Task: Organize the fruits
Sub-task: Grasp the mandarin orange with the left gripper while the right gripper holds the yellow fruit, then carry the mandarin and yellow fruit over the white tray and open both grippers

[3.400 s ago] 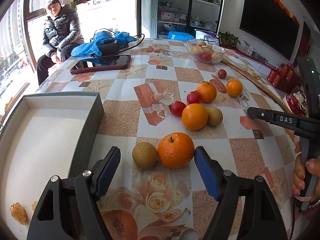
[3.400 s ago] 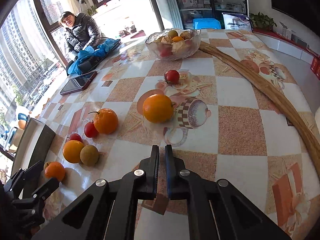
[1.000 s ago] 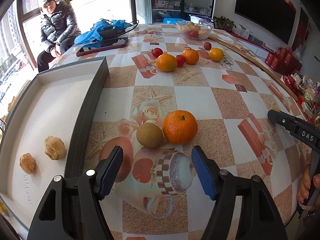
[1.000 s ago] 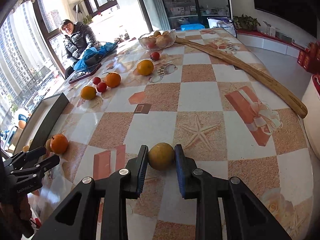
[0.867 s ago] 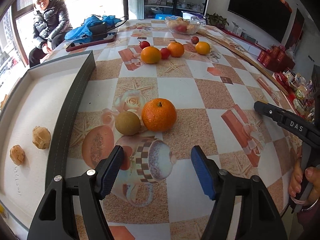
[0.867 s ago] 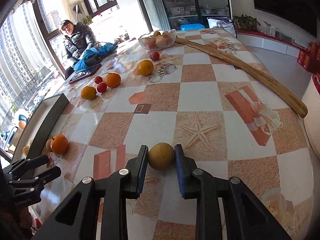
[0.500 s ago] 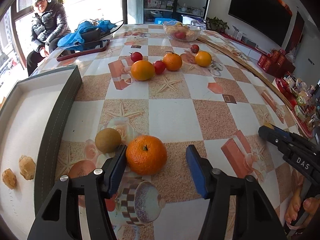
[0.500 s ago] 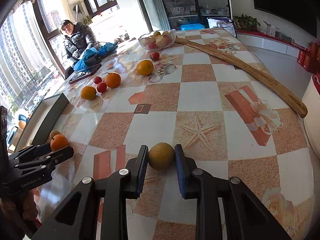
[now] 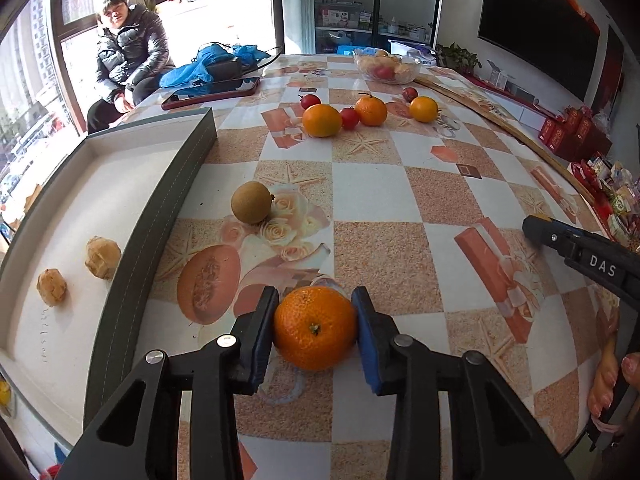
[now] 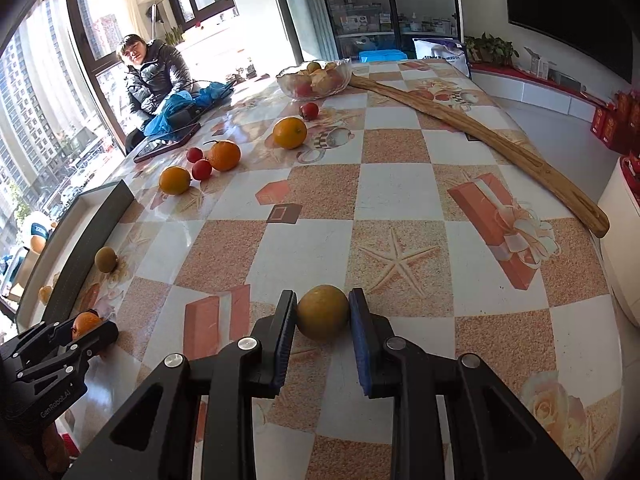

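An orange mandarin (image 9: 315, 328) sits on the patterned table between the blue pads of my left gripper (image 9: 315, 294). The jaws are closing and both pads touch its sides. A brown round fruit (image 9: 252, 202) lies apart, farther on, near the grey tray (image 9: 176, 184). My right gripper (image 10: 323, 296) is shut on a yellow-brown round fruit (image 10: 322, 312) resting on the table. The left gripper (image 10: 92, 330) also shows at the lower left of the right wrist view. In the left wrist view the right gripper (image 9: 536, 226) reaches in from the right edge.
Two brown lumps (image 9: 103, 252) lie in the tray. Several oranges (image 9: 321, 120) and small red fruits sit farther back, before a glass bowl (image 9: 386, 66) of fruit. A phone (image 9: 210, 94), a long wooden stick (image 10: 480, 132) and a seated person (image 9: 128, 60) are beyond.
The left gripper has moved forward around the orange mandarin and its jaws have narrowed onto it. The right gripper stays still, holding its fruit.
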### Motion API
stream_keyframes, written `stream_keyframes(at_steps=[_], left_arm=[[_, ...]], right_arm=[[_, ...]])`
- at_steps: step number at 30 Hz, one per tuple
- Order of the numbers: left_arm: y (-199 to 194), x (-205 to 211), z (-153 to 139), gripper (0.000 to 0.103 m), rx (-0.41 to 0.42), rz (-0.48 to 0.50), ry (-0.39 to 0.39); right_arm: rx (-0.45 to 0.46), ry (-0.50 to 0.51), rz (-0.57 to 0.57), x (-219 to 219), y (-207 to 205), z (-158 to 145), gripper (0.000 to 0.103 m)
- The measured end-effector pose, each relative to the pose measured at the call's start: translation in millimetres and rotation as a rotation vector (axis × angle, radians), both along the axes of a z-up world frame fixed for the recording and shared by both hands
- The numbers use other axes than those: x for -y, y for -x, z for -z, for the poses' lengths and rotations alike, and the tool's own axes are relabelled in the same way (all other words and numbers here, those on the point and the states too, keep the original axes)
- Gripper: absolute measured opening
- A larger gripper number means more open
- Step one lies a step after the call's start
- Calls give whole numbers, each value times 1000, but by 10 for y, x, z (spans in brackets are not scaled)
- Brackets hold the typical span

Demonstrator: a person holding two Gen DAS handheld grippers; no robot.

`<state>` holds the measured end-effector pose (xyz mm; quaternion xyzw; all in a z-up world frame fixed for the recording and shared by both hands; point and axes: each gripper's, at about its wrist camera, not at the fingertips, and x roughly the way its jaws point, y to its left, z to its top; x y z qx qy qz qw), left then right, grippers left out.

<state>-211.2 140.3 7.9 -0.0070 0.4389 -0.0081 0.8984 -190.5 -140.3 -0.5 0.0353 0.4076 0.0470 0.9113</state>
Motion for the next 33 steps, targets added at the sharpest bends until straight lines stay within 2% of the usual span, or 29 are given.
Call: stream_keyframes(at_steps=[6,15,33], left_arm=[[42,5,27,41,36,-23,-17],[81,25,44,41,62,-39,-21],[84,24,48,41,61,-38,-19]], right_arm=[[17,128,-32,-243,99,21,28],[15,121,-28,-219,97,26,28],[15,132,-28,-247,99,23,28]])
